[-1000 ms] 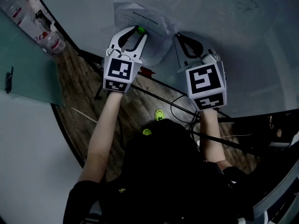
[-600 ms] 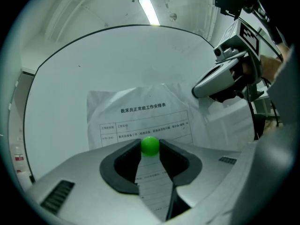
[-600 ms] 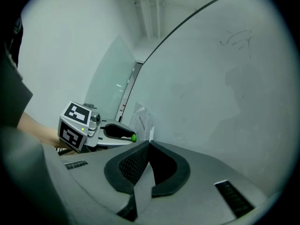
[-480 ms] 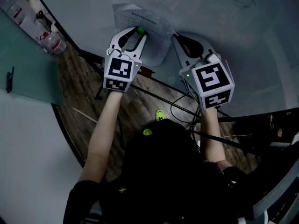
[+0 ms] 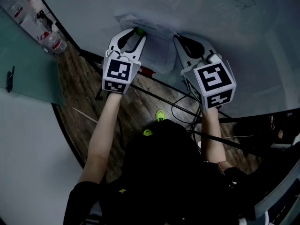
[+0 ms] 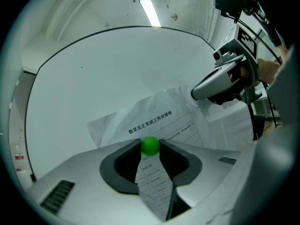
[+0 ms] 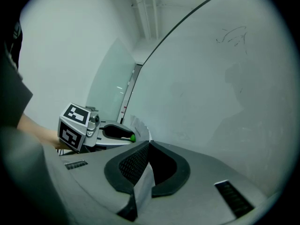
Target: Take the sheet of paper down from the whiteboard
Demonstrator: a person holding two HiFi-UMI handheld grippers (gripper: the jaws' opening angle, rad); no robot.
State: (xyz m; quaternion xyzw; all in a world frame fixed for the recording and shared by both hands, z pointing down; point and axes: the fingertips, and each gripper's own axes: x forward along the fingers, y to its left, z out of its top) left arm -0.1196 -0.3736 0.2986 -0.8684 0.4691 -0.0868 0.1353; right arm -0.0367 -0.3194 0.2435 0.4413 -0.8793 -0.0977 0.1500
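A printed sheet of paper (image 5: 157,46) hangs on the whiteboard (image 5: 211,13). A round green magnet (image 5: 139,31) sits on the sheet's upper left part. My left gripper (image 5: 139,32) is shut on that magnet (image 6: 150,146), and the paper (image 6: 154,121) shows behind and between its jaws. My right gripper (image 5: 176,37) is shut on the sheet's right edge, and the paper (image 7: 145,175) runs edge-on through its closed jaws. From the left gripper view the right gripper (image 6: 199,93) pinches the sheet's right corner. The right gripper view shows the left gripper (image 7: 133,137) with the magnet at its tips.
A pen scribble (image 5: 243,1) marks the board at upper right. A plastic bottle (image 5: 55,43) and a glass panel (image 5: 28,74) are at the left. Cables and yellow-green shoes (image 5: 159,115) lie on the wooden floor below.
The right gripper has rolled, its marker cube turning. The sheet's right side now lies flatter and more spread out. The left gripper has stayed on the magnet.
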